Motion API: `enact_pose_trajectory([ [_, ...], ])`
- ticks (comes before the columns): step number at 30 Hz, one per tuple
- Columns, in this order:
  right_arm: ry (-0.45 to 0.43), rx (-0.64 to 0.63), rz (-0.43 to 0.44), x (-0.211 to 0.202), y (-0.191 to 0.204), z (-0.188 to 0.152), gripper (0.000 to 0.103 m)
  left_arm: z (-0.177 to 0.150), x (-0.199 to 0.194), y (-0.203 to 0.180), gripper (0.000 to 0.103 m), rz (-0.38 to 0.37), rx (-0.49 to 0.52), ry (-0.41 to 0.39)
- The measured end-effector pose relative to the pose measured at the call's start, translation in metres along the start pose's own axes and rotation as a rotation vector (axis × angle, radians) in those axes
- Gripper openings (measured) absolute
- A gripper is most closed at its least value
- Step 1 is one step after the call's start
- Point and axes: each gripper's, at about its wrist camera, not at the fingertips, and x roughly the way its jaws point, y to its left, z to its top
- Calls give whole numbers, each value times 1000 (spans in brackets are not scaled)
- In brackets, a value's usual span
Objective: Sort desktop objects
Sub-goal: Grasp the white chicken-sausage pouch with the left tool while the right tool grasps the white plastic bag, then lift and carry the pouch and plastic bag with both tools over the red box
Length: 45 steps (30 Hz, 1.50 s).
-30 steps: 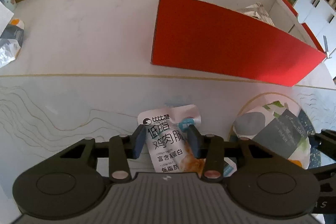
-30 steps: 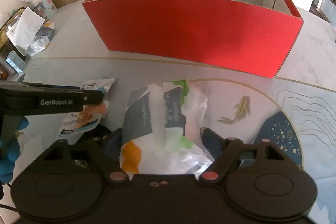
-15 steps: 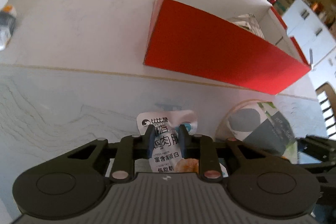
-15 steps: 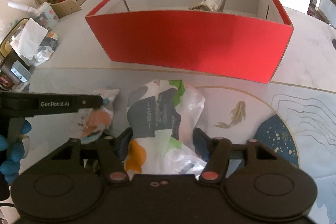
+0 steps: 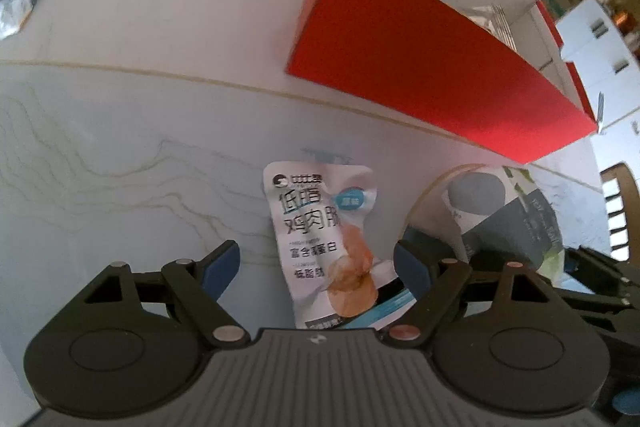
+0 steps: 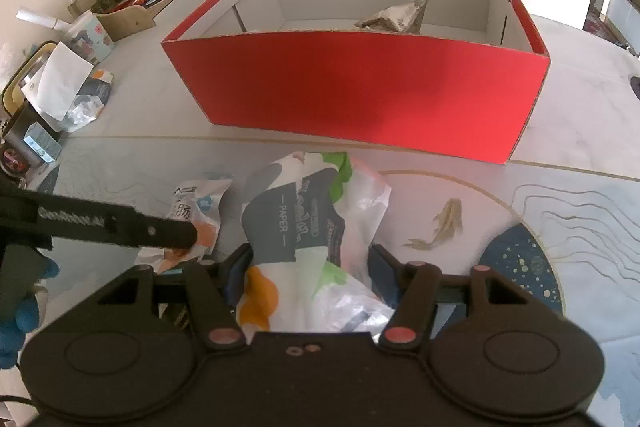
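- Red cardboard box [image 6: 360, 83] stands across the table [image 5: 140, 27] from me, with one crinkled silver packet [image 6: 396, 15] already inside; two things are not yet in it, so I judge the sorting well short of done.
- My left tongs [image 5: 316, 267] are opening, their pads clear of the white snack pouch [image 5: 324, 239] that lies flat on the mat between them.
- My right tongs [image 6: 308, 267] are clamped on the crumpled paper bag [image 6: 308, 223], its sides pinched in.
- That bag is white with dark, green and orange patches; the pouch just beside it is glossy, printed with blue and orange.
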Motion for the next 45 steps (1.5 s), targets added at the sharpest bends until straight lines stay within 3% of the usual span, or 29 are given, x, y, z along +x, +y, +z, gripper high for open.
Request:
enact_pose_trajectory([
  [14,-3,23,-17,-2,-13,-2,62,0,21,-46,85,228,80,-5],
  [18,0,29,-22,-2,-15,-3,62,-6,32,-60,98,291,136,12],
  [26,-2,31,-27,-3,-17,-3,62,-12,31,-60,95,283,150,-11],
  [29,-6,32,-26,-4,-18,-2,62,-14,26,-59,83,280,160,-33],
  [31,-7,28,-27,-4,-18,-2,62,-14,22,-58,65,276,165,-49],
  [39,-14,11,-29,-8,-14,3,62,-16,15,-47,62,208,140,-82],
  [45,-17,-7,-38,-12,-11,4,62,-18,11,-42,62,199,124,-89],
])
